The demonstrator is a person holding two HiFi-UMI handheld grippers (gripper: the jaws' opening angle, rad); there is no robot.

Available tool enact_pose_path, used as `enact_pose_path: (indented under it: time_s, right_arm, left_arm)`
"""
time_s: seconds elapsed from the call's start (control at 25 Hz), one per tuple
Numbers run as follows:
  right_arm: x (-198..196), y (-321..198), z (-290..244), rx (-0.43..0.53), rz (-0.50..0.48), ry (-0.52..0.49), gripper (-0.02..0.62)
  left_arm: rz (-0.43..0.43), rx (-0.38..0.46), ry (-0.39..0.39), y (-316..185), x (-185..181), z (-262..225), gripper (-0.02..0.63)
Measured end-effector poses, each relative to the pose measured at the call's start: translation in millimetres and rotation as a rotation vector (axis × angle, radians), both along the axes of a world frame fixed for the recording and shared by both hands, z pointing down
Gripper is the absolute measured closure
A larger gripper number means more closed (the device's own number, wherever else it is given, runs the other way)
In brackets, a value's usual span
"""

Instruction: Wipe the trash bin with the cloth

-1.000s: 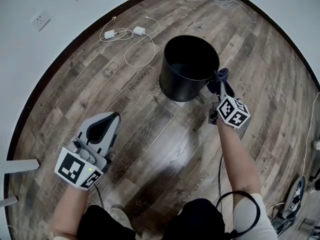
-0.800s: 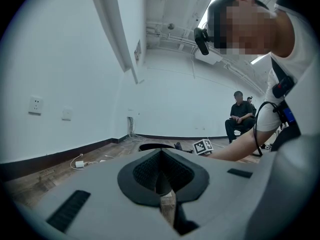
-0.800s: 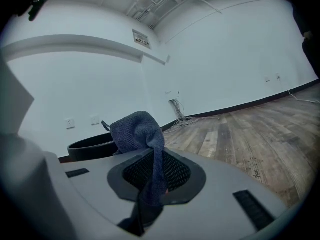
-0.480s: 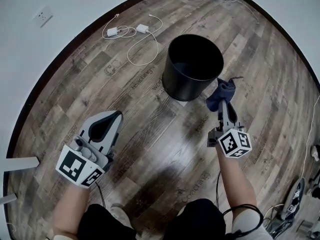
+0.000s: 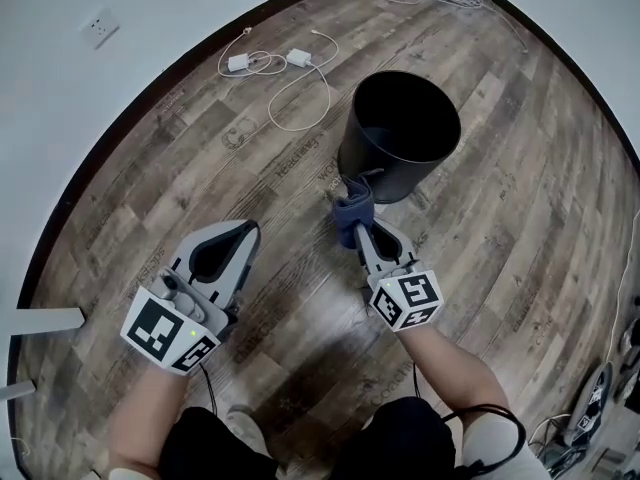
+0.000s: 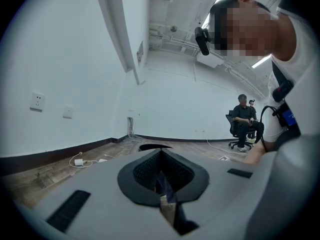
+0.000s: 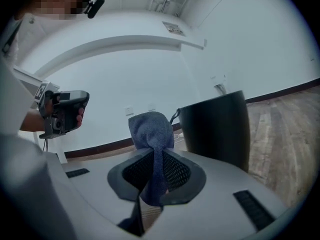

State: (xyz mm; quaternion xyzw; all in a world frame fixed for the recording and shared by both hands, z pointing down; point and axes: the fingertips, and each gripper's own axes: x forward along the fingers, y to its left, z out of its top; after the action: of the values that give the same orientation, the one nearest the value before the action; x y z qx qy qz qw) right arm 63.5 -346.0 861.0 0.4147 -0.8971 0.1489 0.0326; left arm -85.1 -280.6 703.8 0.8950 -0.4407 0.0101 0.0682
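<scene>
Right tool is clamped on the cloth, which sits just beside the bin at its near-left side. Left tool has its jaws together with nothing between them, near left, apart from the bin.

Head view looks steeply down; trash bin at 1 o'clock. Right gripper view, low and near, shares the bin; left gripper view faces the wall.

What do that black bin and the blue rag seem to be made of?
The trash bin looks like smooth black plastic or painted metal, with a faint sheen. The cloth looks like soft blue fabric, bunched and folded in the right gripper.
</scene>
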Motion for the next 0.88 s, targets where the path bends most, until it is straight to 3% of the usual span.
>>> enact_pose_path:
  time_s: [0.16,0.4,0.72,0.88]
  right_arm:
    - [-48.7,-22.4,11.9,-0.04,-0.059,0.031,0.551]
    - [-77.3,-73.7,34.5,-0.103,0.006,0.065,0.551]
    - [-51.9,-115.9,59.1,-0.173,0.142,0.101,0.551]
    - [-29.8,-110.7,61.4,-0.189,0.148,0.09,0.551]
  left_arm:
    - [-0.01,-0.009,-0.005,2.2,-8.0,1.4,0.595]
    - [-0.024,-0.013,-0.003,1.2,-12.7,2.5,0.595]
    - [-0.016,-0.034,-0.007,1.8,-15.1,10.1,0.595]
    - [-0.002,-0.041,-0.002,1.2,-10.6,15.0,0.595]
